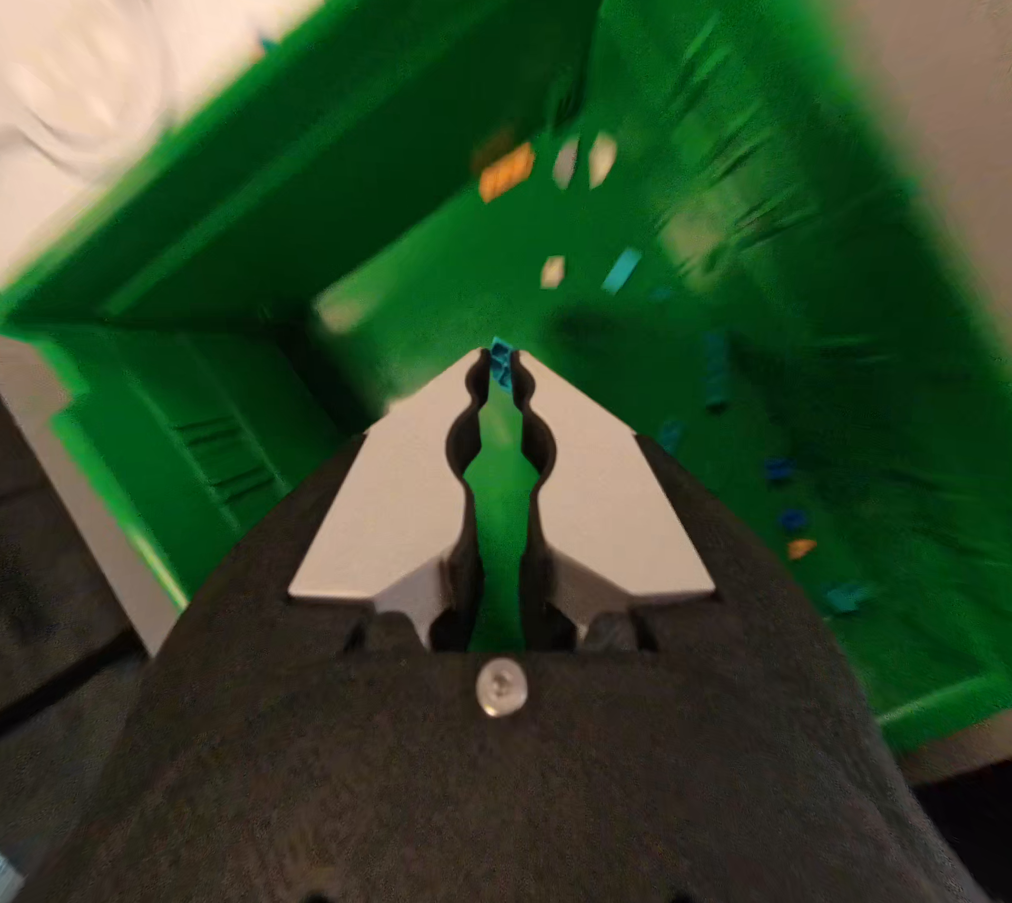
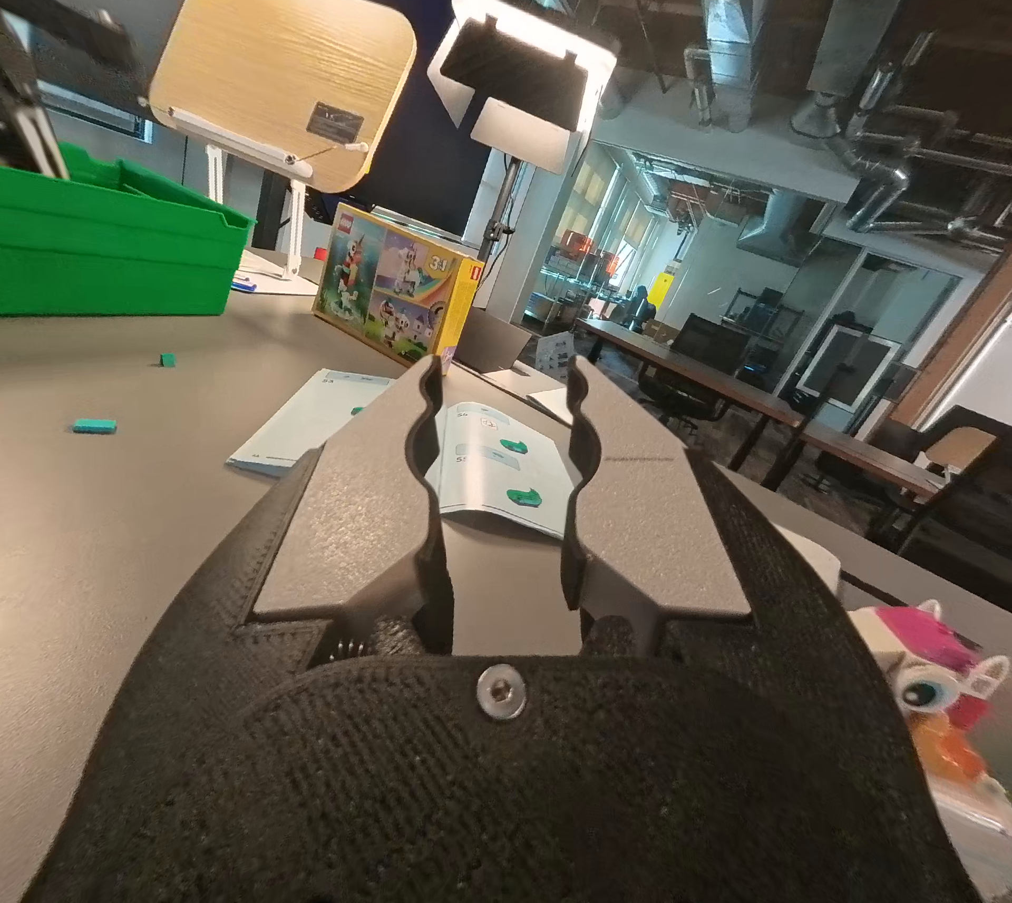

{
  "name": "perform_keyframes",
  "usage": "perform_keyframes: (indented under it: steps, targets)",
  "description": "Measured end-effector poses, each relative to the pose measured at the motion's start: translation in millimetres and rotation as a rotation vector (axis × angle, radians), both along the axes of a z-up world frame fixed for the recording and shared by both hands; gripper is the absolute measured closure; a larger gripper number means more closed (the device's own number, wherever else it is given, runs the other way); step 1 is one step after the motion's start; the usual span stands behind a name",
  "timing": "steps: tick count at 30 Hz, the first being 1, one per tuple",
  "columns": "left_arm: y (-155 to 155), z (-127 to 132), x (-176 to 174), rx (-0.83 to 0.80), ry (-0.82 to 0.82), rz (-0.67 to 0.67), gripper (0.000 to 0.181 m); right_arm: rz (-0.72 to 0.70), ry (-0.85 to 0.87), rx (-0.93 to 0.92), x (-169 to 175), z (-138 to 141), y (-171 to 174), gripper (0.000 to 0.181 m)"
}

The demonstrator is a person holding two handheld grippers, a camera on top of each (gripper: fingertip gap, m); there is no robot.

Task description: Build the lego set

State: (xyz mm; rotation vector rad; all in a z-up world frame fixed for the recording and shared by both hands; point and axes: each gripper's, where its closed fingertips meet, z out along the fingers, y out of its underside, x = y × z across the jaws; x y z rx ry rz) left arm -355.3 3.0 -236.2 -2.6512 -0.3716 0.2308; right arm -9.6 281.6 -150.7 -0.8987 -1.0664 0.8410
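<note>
My left gripper (image 1: 501, 365) is shut on a small teal lego piece (image 1: 501, 366) at its fingertips, held above the floor of a green bin (image 1: 274, 198). The view is blurred by motion. Loose orange (image 1: 506, 176), white (image 1: 601, 159) and blue (image 1: 621, 270) pieces lie in the bin. My right gripper (image 2: 504, 373) is open and empty, low over the grey table (image 2: 109, 521), pointing at the open instruction booklet (image 2: 493, 466). A partly built lego figure (image 2: 931, 669) with a pink top and an eye stands at the right edge.
Two teal pieces (image 2: 94, 425) (image 2: 167, 359) lie on the table to the left. The green bin (image 2: 109, 253) stands at far left, a wooden board on a stand (image 2: 285, 72) and the yellow lego box (image 2: 400, 285) behind the booklet. A lamp (image 2: 520, 77) stands behind. Spacing between my two grippers at the tips: around 45 centimeters.
</note>
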Motion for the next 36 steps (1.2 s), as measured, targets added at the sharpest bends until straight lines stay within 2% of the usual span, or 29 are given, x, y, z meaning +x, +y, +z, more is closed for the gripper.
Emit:
perform_keyframes:
  steps: [1, 4, 6, 7, 9, 12, 14, 17, 19, 21, 25, 32, 34, 36]
  targets:
    - [13, 28, 13, 0.129, 0.043, -0.013, 0.174, -0.002, 0.007, 0.002, 2, 2, 0, 0.137]
    - [37, 110, 77, 0.456, 0.134, -0.109, 0.174, -0.005, 0.035, 0.002, 7, 9, 0, 0.138]
    - [47, 143, 132, 0.598, 0.146, -0.215, 0.174, -0.001, 0.05, 0.003, 9, 13, -1, 0.138]
    - [52, 149, 159, 0.635, 0.137, -0.269, 0.174, 0.004, 0.052, 0.003, 9, 14, -2, 0.138]
    - [65, 139, 208, 0.626, 0.096, -0.379, 0.174, 0.009, 0.05, 0.008, 9, 14, -3, 0.138]
    - [93, 100, 261, 0.578, 0.015, -0.492, 0.175, 0.013, 0.044, 0.025, 8, 15, -6, 0.138]
    - [117, 85, 283, 0.67, -0.069, -0.514, 0.175, 0.041, 0.039, 0.028, 7, 14, -11, 0.139]
    - [145, 99, 300, 1.006, -0.281, -0.447, 0.175, 0.222, 0.019, -0.004, 3, 12, -41, 0.147]
    - [155, 113, 298, 1.229, -0.47, -0.361, 0.175, 0.378, -0.035, -0.129, -6, 6, -63, 0.148]
    - [162, 115, 295, 1.341, -0.617, -0.282, 0.175, 0.447, -0.076, -0.236, -16, 4, -77, 0.148]
    - [175, 106, 301, 1.358, -0.615, -0.253, 0.175, 0.43, -0.139, -0.241, -33, 3, -93, 0.152]
    - [180, 97, 310, 1.303, -0.583, -0.275, 0.175, 0.42, -0.154, -0.213, -40, 2, -104, 0.17]
    - [179, 93, 308, 1.29, -0.575, -0.266, 0.175, 0.419, -0.175, -0.181, -41, -2, -108, 0.179]
    - [177, 85, 304, 1.247, -0.562, -0.248, 0.175, 0.38, -0.218, -0.091, -43, -8, -106, 0.181]
